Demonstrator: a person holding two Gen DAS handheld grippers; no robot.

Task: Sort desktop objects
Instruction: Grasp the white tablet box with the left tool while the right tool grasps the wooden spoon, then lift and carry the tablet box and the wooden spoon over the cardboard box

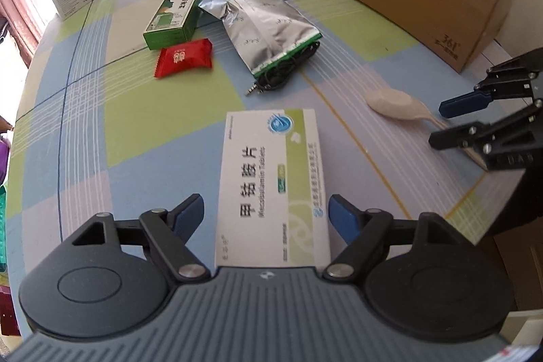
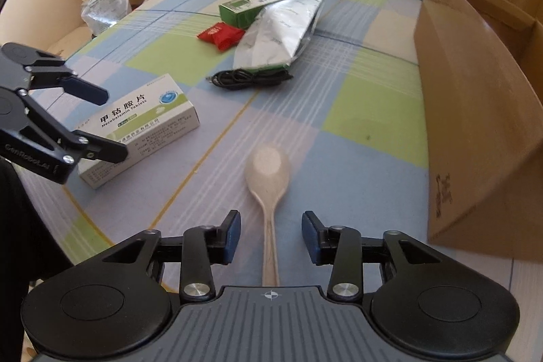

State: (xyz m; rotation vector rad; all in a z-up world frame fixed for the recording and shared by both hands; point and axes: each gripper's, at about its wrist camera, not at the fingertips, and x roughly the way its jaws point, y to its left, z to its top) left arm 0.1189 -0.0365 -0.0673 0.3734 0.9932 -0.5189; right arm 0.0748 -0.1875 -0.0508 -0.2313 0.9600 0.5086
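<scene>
Sorting at an early stage. The left claw (image 1: 266,216) stood released, its pads on either side of the white tablet box (image 1: 271,185) but clear of it. The right claw (image 2: 271,236) was likewise released, the beige spoon (image 2: 268,178) lying on the surface (image 2: 356,158) with its handle between the pads. Ahead of both claws, the green box (image 1: 173,19), red packet (image 1: 183,56), silver pouch (image 1: 261,22) and black cable (image 2: 251,78) remained unsorted. What the cardboard box (image 2: 475,131), right of the right claw, contained could not be told.
</scene>
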